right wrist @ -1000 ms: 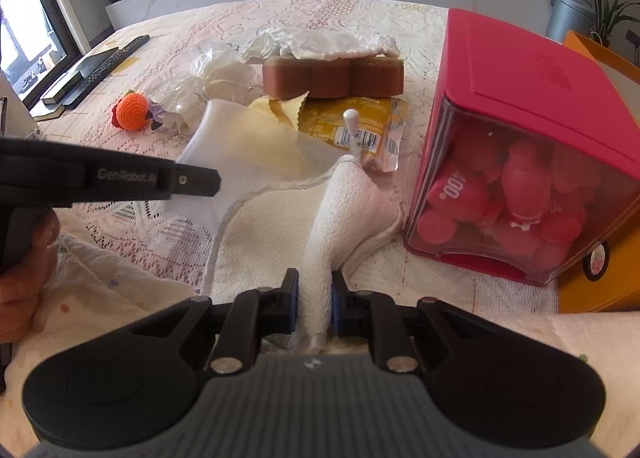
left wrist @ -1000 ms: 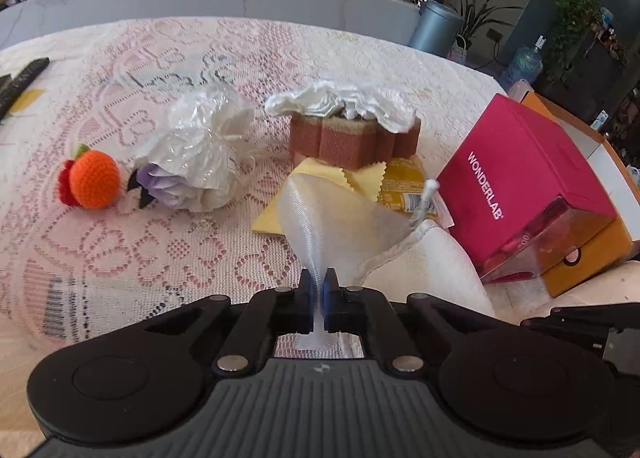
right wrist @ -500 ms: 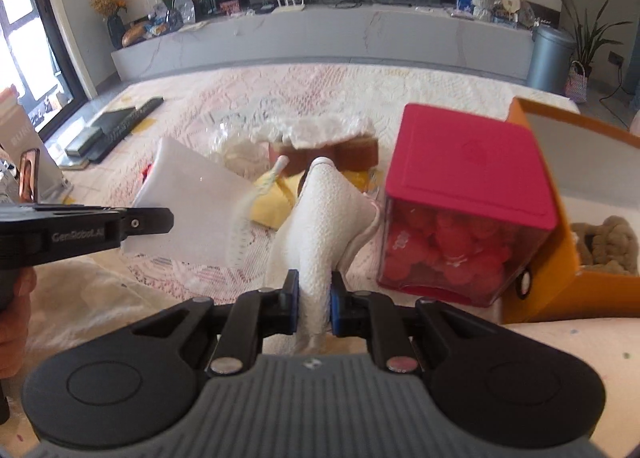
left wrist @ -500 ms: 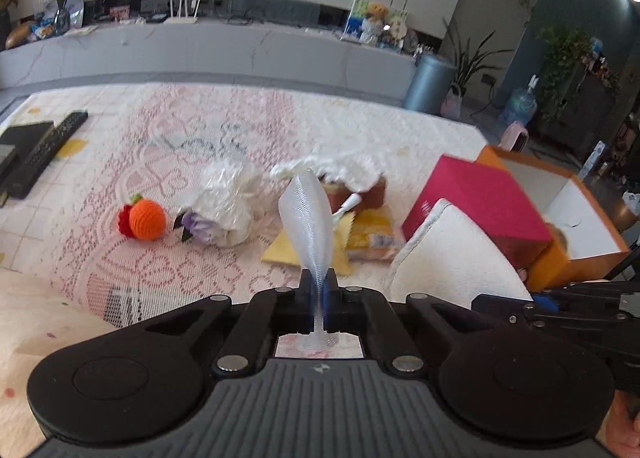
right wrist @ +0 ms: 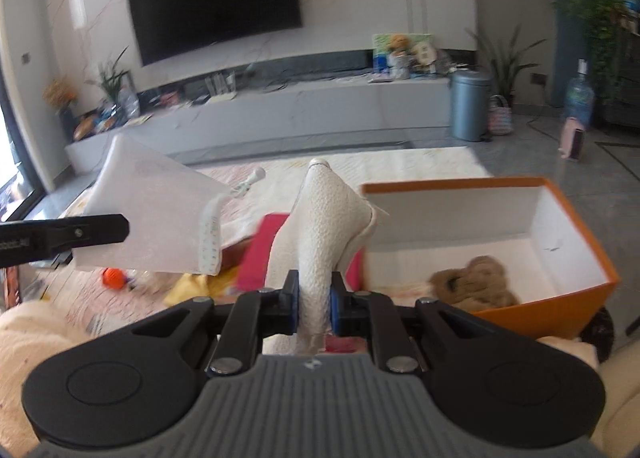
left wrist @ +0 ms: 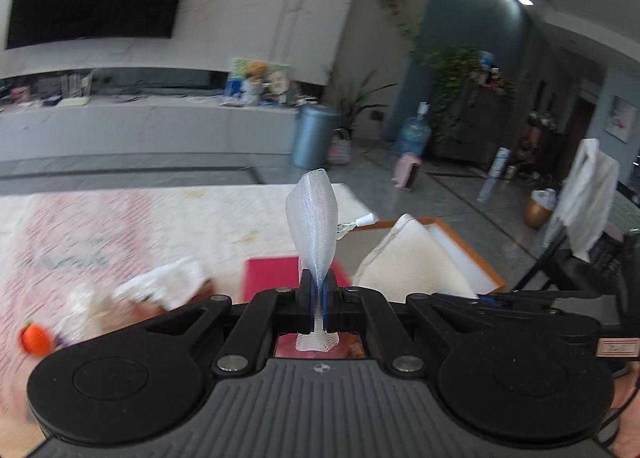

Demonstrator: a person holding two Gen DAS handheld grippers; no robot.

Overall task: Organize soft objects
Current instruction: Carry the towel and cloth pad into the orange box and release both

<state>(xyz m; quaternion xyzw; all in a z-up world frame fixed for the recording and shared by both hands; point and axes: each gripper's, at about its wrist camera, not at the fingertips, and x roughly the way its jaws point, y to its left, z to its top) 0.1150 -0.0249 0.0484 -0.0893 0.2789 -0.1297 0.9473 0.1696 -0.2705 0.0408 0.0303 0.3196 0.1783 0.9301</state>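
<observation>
My left gripper (left wrist: 317, 290) is shut on a thin strip of sheer white mesh cloth (left wrist: 314, 225), which stands up between its pads. My right gripper (right wrist: 315, 298) is shut on a thick fold of white terry towel (right wrist: 328, 213). Both pieces hang in the air above the table; whether they are one item I cannot tell. In the right wrist view the mesh sheet (right wrist: 152, 217) spreads flat at the left, beside the left gripper's finger (right wrist: 80, 232). The towel (left wrist: 412, 258) shows at the right in the left wrist view.
An open orange box (right wrist: 560, 294) with a brown plush toy (right wrist: 472, 282) inside sits ahead to the right. A red box (right wrist: 264, 250), a yellow packet (right wrist: 192, 284) and a crocheted orange (right wrist: 112, 277) lie on the lace tablecloth (right wrist: 400, 161) below.
Both grippers have risen with the mesh and the towel, lifting them off the table. The views have tipped up toward the room, and the orange box has come into view.
</observation>
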